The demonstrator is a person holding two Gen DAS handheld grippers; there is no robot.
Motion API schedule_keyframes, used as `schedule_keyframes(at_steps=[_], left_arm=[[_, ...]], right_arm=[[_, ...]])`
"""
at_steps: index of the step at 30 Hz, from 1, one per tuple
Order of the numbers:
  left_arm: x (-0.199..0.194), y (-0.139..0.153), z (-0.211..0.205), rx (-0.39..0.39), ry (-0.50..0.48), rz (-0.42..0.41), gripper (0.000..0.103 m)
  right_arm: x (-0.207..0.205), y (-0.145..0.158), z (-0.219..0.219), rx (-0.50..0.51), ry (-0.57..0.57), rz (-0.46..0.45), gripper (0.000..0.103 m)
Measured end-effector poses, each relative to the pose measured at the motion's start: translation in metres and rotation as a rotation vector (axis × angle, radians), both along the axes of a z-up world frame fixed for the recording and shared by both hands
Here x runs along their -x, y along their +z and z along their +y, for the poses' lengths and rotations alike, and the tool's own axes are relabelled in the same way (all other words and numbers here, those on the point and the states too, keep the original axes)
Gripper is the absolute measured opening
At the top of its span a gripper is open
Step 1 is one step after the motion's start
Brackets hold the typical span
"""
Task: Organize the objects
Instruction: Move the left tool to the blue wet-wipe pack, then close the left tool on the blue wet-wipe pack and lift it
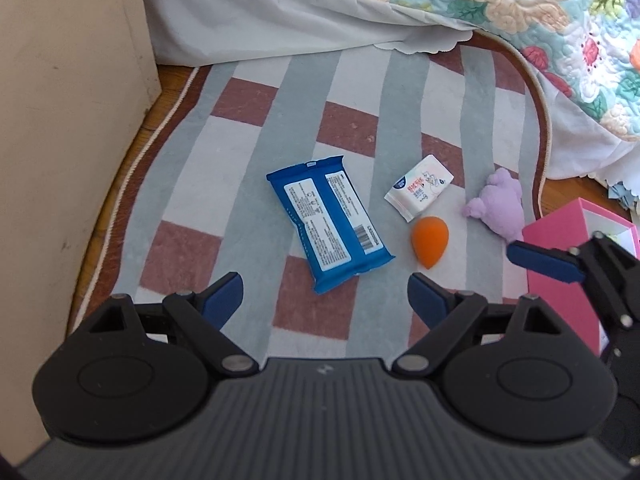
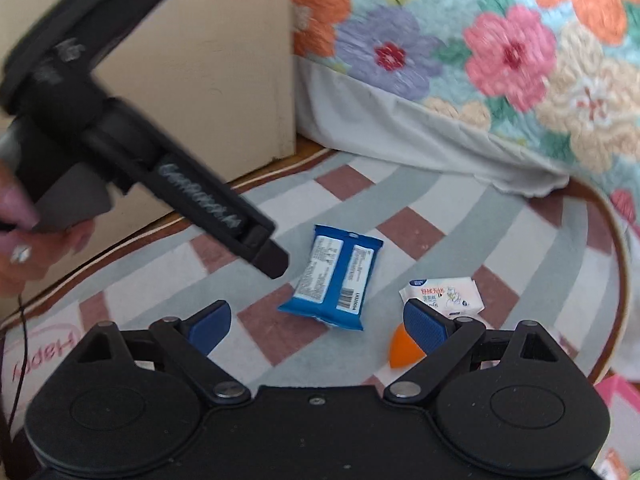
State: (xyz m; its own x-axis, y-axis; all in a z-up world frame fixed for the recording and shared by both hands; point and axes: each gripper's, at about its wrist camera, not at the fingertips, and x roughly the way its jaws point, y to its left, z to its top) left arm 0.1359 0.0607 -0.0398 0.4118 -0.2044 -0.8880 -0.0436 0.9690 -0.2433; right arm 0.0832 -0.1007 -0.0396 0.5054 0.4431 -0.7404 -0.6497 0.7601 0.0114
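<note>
Blue pack (image 1: 329,224) ahead, between spread fingers (image 1: 224,298).

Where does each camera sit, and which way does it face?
Left wrist: on the left gripper, facing down at the rug; right gripper's finger intrudes.
Right wrist: on the right gripper, facing down toward the bed; a hand shows.
Shared: blue pack, orange sponge.

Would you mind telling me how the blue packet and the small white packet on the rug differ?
The blue packet is clearly larger than the white packet. The blue one lies back-up, showing white text panels and a barcode; the white one shows a pink cartoon print. The blue one sits nearer the left gripper. Both lie flat on the striped rug, untouched.
</note>
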Motion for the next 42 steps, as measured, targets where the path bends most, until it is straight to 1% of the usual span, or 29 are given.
schedule_keyframes(at_steps=[3,5,10,13,15,16,19,21,23,25,29,31,32,33,37,38,41,42], left_arm=[[-0.008,-0.012,0.000,0.013,-0.015,-0.007,0.088],[-0.013,-0.018,-0.001,0.017,-0.028,-0.023,0.088],[-0.023,-0.036,-0.008,0.020,-0.040,-0.053,0.086],[-0.027,-0.047,-0.009,0.063,-0.025,-0.058,0.084],[-0.030,-0.054,-0.008,0.094,-0.007,-0.050,0.076],[-0.031,-0.058,-0.008,0.107,-0.002,-0.048,0.076],[-0.035,-0.065,-0.007,0.134,0.013,-0.042,0.076],[-0.037,-0.069,-0.005,0.145,0.020,-0.039,0.072],[-0.038,-0.072,-0.001,0.135,0.033,-0.038,0.068],[-0.040,-0.076,0.004,0.134,0.044,-0.038,0.067],[-0.043,-0.086,0.015,0.171,0.084,-0.032,0.064],[-0.044,-0.091,0.016,0.173,0.081,-0.029,0.063],[-0.044,-0.093,0.015,0.173,0.079,-0.026,0.060],[-0.044,-0.096,0.015,0.180,0.076,-0.024,0.056],[-0.045,-0.107,0.015,0.223,0.089,-0.004,0.045],[-0.045,-0.110,0.015,0.235,0.093,-0.003,0.039],[-0.045,-0.111,0.017,0.256,0.115,-0.010,0.034],[-0.045,-0.111,0.019,0.262,0.118,-0.009,0.031]], right_arm=[[-0.015,-0.014,-0.002,-0.022,-0.018,0.004,0.095],[-0.025,-0.023,0.000,-0.012,-0.021,0.024,0.095],[-0.034,-0.047,0.009,0.017,0.001,0.031,0.095],[-0.040,-0.059,0.013,0.010,0.005,0.046,0.095],[-0.044,-0.067,0.015,0.007,-0.007,0.050,0.094],[-0.045,-0.071,0.015,0.008,-0.012,0.049,0.094],[-0.049,-0.078,0.016,-0.004,-0.020,0.040,0.094],[-0.053,-0.081,0.015,-0.025,-0.027,0.044,0.094],[-0.056,-0.083,0.014,-0.043,-0.041,0.046,0.094],[-0.060,-0.085,0.013,-0.060,-0.050,0.051,0.094],[-0.066,-0.091,0.014,-0.073,-0.050,0.072,0.094],[-0.068,-0.094,0.015,-0.077,-0.049,0.081,0.094],[-0.069,-0.096,0.016,-0.077,-0.050,0.087,0.094],[-0.070,-0.097,0.017,-0.074,-0.055,0.090,0.094],[-0.072,-0.105,0.018,-0.080,-0.070,0.108,0.094],[-0.072,-0.107,0.018,-0.079,-0.072,0.114,0.093],[-0.073,-0.109,0.019,-0.097,-0.070,0.126,0.091],[-0.073,-0.110,0.019,-0.106,-0.069,0.131,0.088]])
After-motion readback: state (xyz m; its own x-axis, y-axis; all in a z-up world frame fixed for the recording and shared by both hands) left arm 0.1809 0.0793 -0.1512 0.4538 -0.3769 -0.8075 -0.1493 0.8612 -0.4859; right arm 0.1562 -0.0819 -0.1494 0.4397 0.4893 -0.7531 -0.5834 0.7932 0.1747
